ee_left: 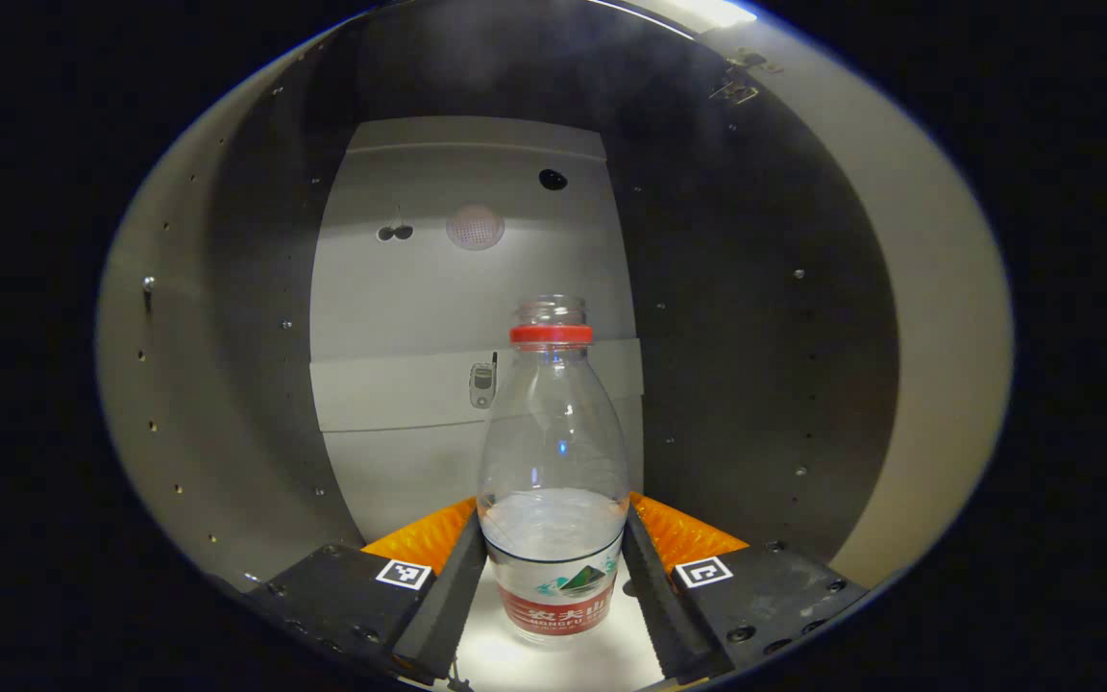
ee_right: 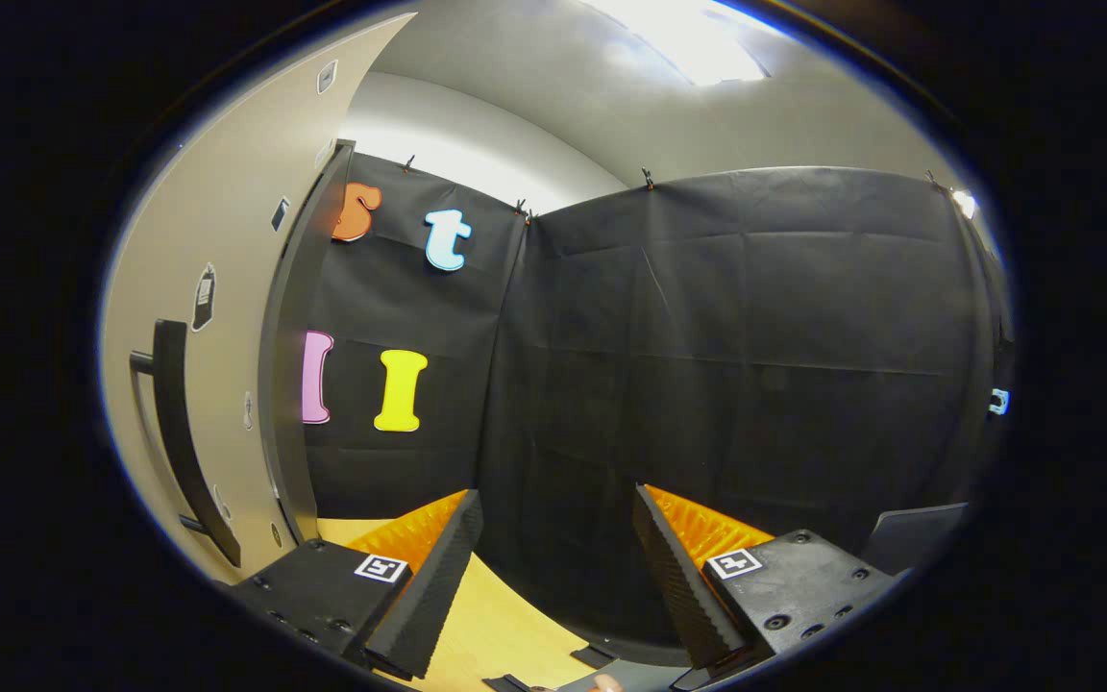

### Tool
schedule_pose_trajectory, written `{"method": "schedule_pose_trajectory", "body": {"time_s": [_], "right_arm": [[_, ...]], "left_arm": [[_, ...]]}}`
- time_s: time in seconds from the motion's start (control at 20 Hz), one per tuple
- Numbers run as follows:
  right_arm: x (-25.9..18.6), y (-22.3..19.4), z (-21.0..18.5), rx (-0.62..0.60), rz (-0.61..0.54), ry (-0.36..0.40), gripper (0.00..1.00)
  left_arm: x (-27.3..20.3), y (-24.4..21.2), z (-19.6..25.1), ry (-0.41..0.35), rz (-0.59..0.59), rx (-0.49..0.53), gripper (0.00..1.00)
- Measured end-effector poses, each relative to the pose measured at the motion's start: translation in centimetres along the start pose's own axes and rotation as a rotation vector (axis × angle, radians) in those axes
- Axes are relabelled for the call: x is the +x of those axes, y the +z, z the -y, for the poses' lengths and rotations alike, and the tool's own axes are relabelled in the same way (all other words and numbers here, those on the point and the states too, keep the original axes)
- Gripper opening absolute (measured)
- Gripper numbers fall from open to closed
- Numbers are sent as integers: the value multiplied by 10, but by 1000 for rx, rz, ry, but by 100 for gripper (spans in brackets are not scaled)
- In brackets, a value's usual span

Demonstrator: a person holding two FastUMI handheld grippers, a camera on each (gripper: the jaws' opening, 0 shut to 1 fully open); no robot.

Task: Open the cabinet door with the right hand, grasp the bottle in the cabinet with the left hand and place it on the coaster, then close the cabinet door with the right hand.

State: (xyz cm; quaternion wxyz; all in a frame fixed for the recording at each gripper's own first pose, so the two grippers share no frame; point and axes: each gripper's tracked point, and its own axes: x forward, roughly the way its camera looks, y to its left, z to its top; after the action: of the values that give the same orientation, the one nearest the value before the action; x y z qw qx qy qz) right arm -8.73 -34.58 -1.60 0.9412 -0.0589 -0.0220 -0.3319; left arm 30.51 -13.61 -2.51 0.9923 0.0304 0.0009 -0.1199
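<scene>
A clear plastic bottle (ee_left: 553, 461) with a red neck ring, no cap and a red label stands upright on the pale cabinet floor (ee_left: 553, 663), inside the cabinet. My left gripper (ee_left: 553, 519) reaches into the cabinet, and its two fingers press against the bottle's lower sides. My right gripper (ee_right: 553, 519) stands open outside over a wooden table top (ee_right: 491, 615) with nothing between its fingers. The cabinet door (ee_right: 227, 288) is swung open to its left, with its dark bar handle (ee_right: 174, 432) apart from the fingers.
Dark cabinet side walls (ee_left: 755, 336) close in on both sides of the bottle, and a pale back panel (ee_left: 467, 288) lies behind it. A grey object (ee_right: 914, 538) sits at the right of the right gripper view.
</scene>
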Motion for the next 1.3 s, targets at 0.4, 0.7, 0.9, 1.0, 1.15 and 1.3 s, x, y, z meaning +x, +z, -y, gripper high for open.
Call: {"method": "schedule_pose_trajectory", "body": {"time_s": [0.4,0.7,0.9,1.0,1.15,1.3], "right_arm": [[-65,17,-33,-10,32,101,97],[-123,27,-73,-27,51,213,97],[-156,35,-115,-21,78,292,97],[-166,32,-138,-2,82,339,97],[-182,25,-181,52,64,420,97],[-182,27,-234,64,52,494,94]], "left_arm": [[-104,-2,-8,-26,-9,-10,77],[-184,-9,-24,-34,-14,0,77],[-226,-22,-35,-37,-24,-21,78],[-246,-32,-42,-40,-29,-28,78],[-271,-52,-45,-65,-40,-56,77],[-295,-76,-56,-37,-46,-67,77]]}}
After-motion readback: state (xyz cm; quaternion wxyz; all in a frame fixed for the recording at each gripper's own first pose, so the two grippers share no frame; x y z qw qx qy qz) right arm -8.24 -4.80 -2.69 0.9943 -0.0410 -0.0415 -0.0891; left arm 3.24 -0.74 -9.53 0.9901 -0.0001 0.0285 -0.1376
